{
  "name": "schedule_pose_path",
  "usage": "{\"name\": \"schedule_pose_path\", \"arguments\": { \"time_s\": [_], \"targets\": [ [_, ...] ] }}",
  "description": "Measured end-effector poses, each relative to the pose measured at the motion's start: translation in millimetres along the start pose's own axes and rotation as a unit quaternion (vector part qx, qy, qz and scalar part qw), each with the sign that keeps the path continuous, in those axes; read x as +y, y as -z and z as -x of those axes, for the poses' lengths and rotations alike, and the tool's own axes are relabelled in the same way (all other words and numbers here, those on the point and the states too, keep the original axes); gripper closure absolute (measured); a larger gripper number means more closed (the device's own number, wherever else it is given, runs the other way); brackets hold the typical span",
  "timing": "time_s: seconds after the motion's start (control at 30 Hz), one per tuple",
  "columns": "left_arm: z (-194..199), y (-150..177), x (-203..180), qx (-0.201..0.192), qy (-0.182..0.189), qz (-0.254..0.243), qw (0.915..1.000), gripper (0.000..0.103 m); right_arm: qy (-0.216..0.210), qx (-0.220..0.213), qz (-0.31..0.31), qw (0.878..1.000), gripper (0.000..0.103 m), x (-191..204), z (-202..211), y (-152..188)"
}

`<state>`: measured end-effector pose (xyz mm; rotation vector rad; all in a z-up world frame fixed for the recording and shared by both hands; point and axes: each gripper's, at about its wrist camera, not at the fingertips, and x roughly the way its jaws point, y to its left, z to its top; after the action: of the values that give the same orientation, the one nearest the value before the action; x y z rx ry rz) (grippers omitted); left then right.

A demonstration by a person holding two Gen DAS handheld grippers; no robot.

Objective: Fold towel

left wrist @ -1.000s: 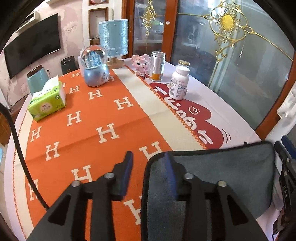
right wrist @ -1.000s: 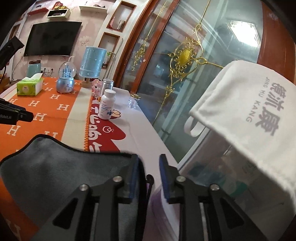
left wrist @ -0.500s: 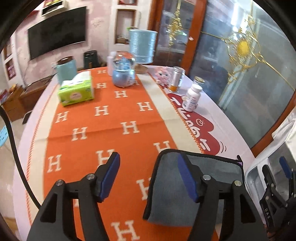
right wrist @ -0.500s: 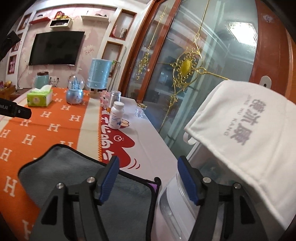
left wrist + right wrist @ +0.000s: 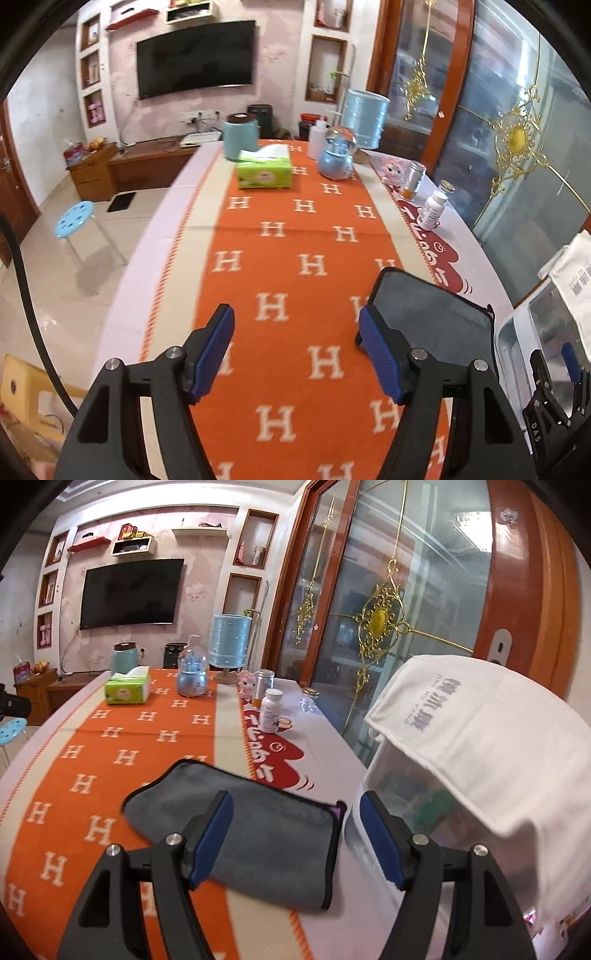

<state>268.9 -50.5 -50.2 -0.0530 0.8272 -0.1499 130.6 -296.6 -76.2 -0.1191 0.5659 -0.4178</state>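
A grey towel with black edging lies folded flat on the orange H-patterned cloth near the table's right edge. It also shows in the left wrist view, partly behind the right finger. My left gripper is open and empty, raised above the cloth to the left of the towel. My right gripper is open and empty, raised above the towel's near right part. The right gripper also shows at the lower right of the left wrist view.
At the table's far end stand a green tissue box, a blue snow globe, a blue lamp, a teal jar and pill bottles. A clear bin under a white cloth sits right of the towel. A blue stool stands left.
Both grippers have opened wide, let go of the towel and risen back from it. The towel now lies folded on the table.
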Motion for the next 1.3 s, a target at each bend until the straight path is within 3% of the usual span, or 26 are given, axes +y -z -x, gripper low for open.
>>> {"name": "schedule_pose_path", "arguments": {
  "time_s": [0.4, 0.53, 0.7, 1.0, 1.3],
  "targets": [
    [99, 73, 58, -0.005, -0.009, 0.004, 0.9999, 0.028, -0.025, 0.047, -0.028, 0.998, 0.020, 6, 84, 37],
    [122, 98, 72, 0.003, -0.013, 0.013, 0.9998, 0.024, -0.039, 0.069, -0.029, 0.996, 0.012, 8, 102, 51],
    [138, 123, 81, 0.033, -0.020, 0.032, 0.9987, 0.019, -0.077, 0.110, -0.028, 0.991, 0.010, 6, 116, 63],
    [160, 155, 65, 0.061, -0.024, 0.051, 0.9966, 0.012, -0.157, 0.180, -0.039, 0.970, 0.004, -6, 132, 60],
    [185, 172, 29, 0.067, -0.011, 0.066, 0.9955, 0.001, -0.209, 0.203, 0.001, 0.957, 0.000, -9, 167, 49]
  ]
}}
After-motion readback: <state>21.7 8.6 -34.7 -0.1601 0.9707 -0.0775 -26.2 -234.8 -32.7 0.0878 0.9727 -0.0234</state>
